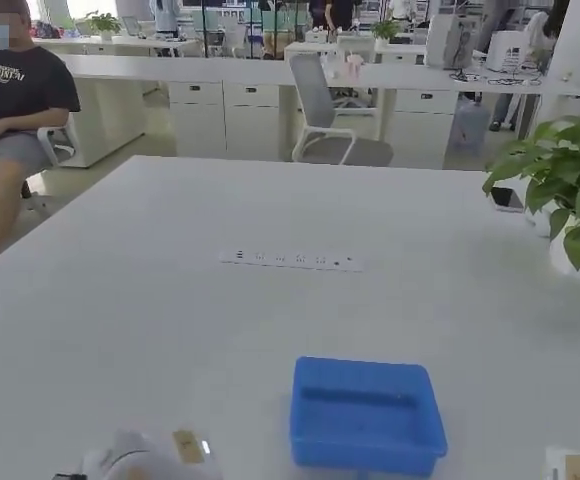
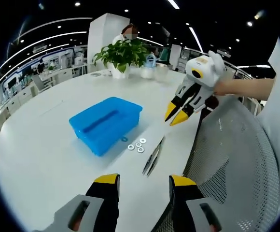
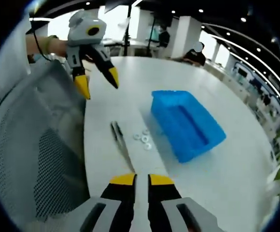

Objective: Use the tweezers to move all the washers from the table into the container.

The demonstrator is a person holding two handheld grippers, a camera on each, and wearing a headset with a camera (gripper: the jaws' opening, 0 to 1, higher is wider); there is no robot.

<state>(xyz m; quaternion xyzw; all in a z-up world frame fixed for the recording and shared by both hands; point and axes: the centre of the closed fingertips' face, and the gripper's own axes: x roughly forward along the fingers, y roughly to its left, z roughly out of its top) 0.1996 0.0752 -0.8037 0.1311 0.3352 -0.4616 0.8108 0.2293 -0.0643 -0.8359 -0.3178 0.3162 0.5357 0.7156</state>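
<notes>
Down on the white table (image 2: pixel 43 145), a small cluster of washers (image 2: pixel 137 144) lies loose just beside the blue container (image 2: pixel 106 123), one of them close against its wall. The tweezers (image 2: pixel 153 155) lie flat on the far side of the washers from the container, near the table's edge and touched by neither gripper. The left gripper (image 2: pixel 145 180) hovers above that edge with its jaws wide apart and nothing between them; the right gripper view shows the same spread. The right gripper (image 3: pixel 142 180) hangs over the tweezers' end with its jaws drawn nearly together, only a thin slit between them, clamping nothing. A mesh chair back (image 3: pixel 38 159) sits against the table's edge under both grippers. From the head view a power strip (image 1: pixel 290 260) lies mid-table beyond the container, with a potted plant (image 1: pixel 560 180) to the right.
</notes>
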